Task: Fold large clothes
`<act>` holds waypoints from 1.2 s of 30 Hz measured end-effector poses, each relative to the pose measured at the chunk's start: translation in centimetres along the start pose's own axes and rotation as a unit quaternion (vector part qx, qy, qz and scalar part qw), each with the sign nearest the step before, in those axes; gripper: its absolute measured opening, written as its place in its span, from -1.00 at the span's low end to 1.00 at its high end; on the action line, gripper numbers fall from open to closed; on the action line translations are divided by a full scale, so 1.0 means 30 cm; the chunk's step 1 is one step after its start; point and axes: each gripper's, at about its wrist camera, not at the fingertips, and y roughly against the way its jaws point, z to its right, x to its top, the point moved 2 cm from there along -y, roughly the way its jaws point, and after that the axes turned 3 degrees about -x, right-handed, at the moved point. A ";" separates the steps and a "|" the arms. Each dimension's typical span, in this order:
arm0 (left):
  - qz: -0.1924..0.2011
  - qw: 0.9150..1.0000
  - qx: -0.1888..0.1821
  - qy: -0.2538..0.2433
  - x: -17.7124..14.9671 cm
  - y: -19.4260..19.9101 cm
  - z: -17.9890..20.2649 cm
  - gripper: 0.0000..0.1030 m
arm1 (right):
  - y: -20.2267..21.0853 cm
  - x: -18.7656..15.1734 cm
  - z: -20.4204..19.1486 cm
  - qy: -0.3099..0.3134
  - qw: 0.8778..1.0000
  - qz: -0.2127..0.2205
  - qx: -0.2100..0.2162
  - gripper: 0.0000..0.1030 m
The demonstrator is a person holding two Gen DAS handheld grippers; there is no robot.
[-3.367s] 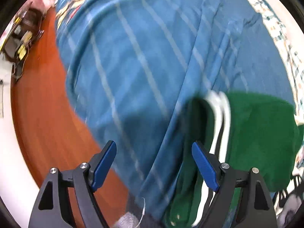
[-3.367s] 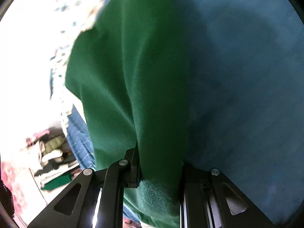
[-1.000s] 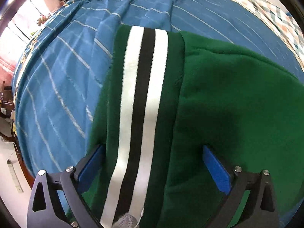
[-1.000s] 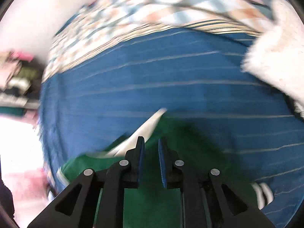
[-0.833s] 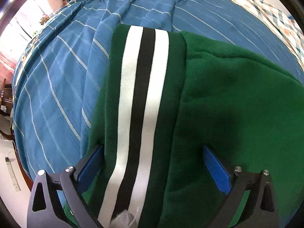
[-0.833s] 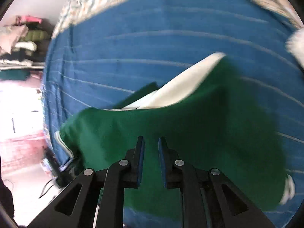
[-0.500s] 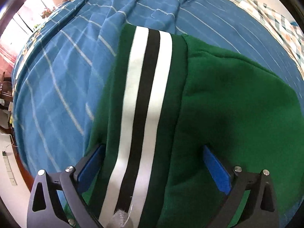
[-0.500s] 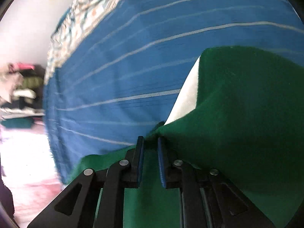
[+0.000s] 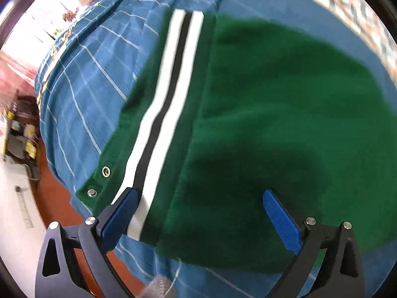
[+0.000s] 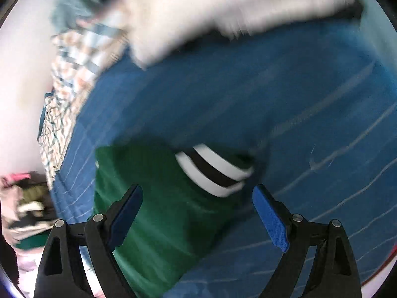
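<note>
Presently the bed (image 9: 89, 79), under a blue striped sheet, fills both views, with a white fluffy item (image 10: 223, 7) at its far side in the right wrist view. On it lies the green garment (image 9: 285, 124), folded into a compact bundle near the bed's near-left edge; its white-and-black striped band (image 9: 168, 94) runs along the left of the bundle, and two metal snaps (image 9: 99, 181) show at the near-left corner.

Left gripper (image 9: 198, 213): jaws spread wide above the garment's near edge, gripping nothing. Right gripper (image 10: 198, 213): jaws have just been opening and stand released over the green cloth, nothing pinched between them; this view is blurred.

Judgement: a fold appears just laid and let go. The next move calls for a check that the edges sit square, then a fresh pinch on one end for any further fold, with care near the bed's edge.
</note>
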 end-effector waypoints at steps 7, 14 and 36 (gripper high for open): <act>0.003 1.000 0.011 -0.028 0.006 -0.059 0.033 1.00 | -0.097 0.022 0.015 -0.037 0.998 0.031 0.038 -0.55; 0.016 1.000 -0.017 0.010 -0.023 0.011 0.012 1.00 | -0.137 0.038 -0.043 0.023 0.999 -0.018 -0.038 -0.08; 0.138 0.934 -0.177 0.277 -0.039 0.131 -0.225 -0.65 | -0.284 -0.538 -0.450 0.241 0.967 -0.077 -0.029 0.28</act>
